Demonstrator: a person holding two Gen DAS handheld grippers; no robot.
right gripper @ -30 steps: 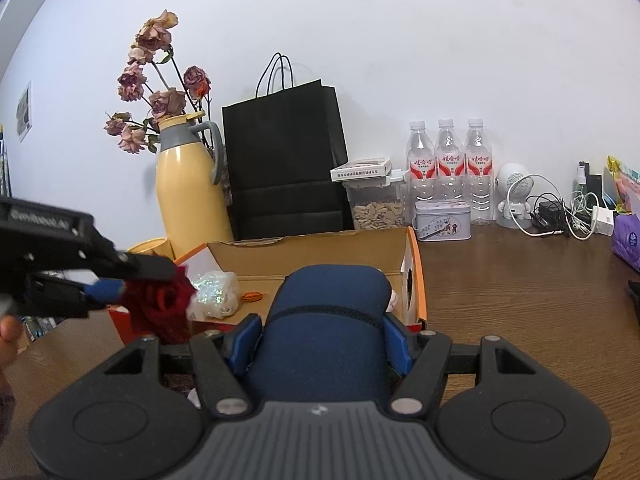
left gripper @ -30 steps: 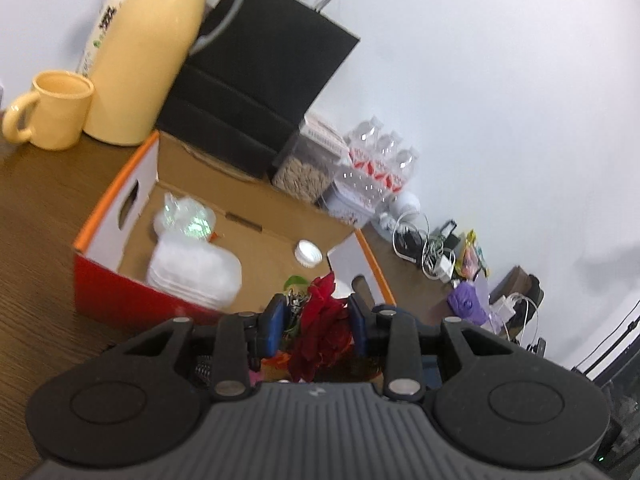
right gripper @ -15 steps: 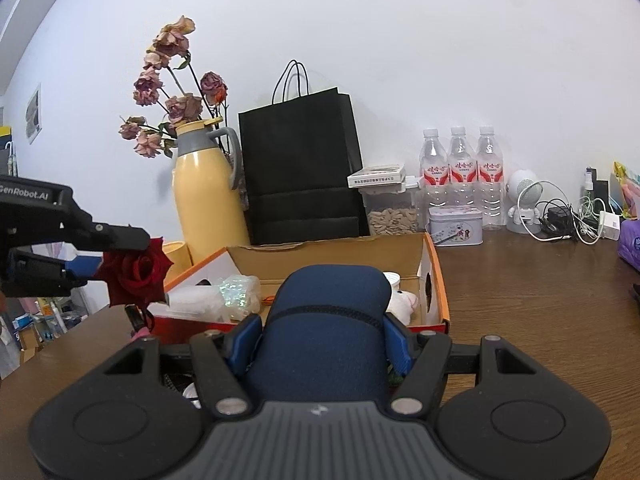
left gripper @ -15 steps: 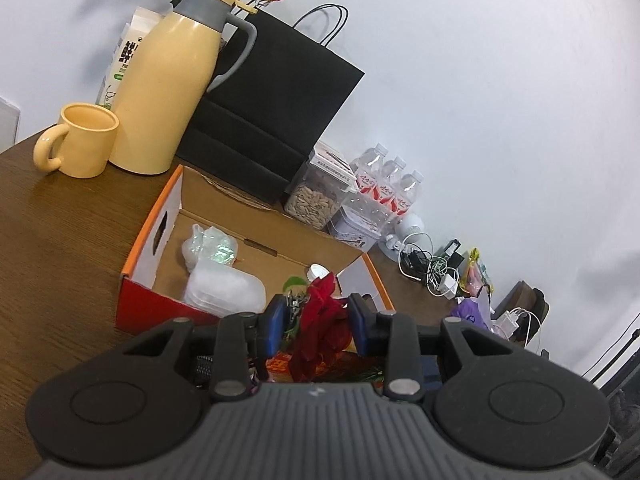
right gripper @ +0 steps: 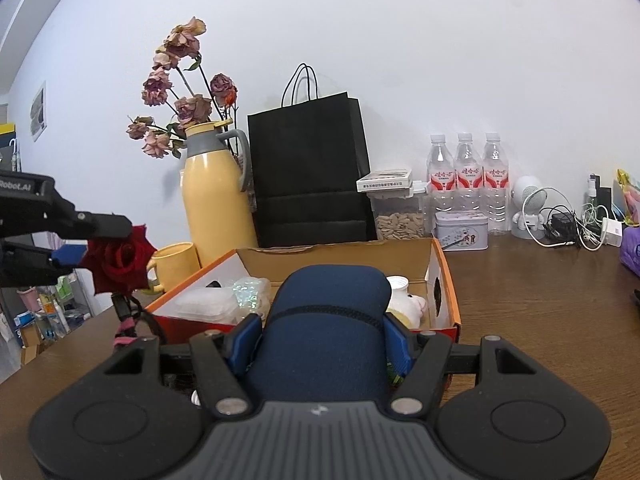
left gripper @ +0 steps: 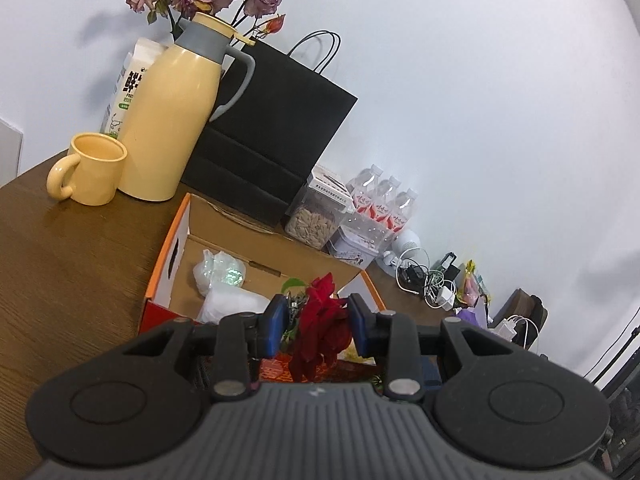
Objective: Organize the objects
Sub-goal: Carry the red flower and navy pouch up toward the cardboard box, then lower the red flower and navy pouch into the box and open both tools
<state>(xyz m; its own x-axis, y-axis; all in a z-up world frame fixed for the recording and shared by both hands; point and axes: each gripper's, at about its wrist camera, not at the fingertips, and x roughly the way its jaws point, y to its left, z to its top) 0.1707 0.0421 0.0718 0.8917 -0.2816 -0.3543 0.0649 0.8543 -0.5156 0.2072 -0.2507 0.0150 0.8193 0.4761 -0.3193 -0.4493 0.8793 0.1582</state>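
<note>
**Both grippers loaded above the table, orange box in front**

Your left gripper [left gripper: 316, 326] is closed partway on a red rose [left gripper: 322, 320]; the blue pads press the bloom from both sides. In the right wrist view the same rose [right gripper: 120, 260] hangs in the air at the left, clear of the table [right gripper: 540, 300], with a black and pink item dangling below it; what that item is cannot be told.

Your right gripper [right gripper: 318, 340] is clamped at a medium width on a dark blue rounded object [right gripper: 328, 320], which fills the gap between the pads.

The orange cardboard box [right gripper: 448, 280] stands open on the table just ahead of both grippers. It holds a crinkled clear bag [left gripper: 220, 272], a white lidded container [left gripper: 236, 304] and a small white plush [right gripper: 404, 304]. Behind it stand a yellow mug [left gripper: 94, 174], a yellow thermos jug [left gripper: 176, 116] with dried roses, and a black paper bag [left gripper: 268, 136].
</note>
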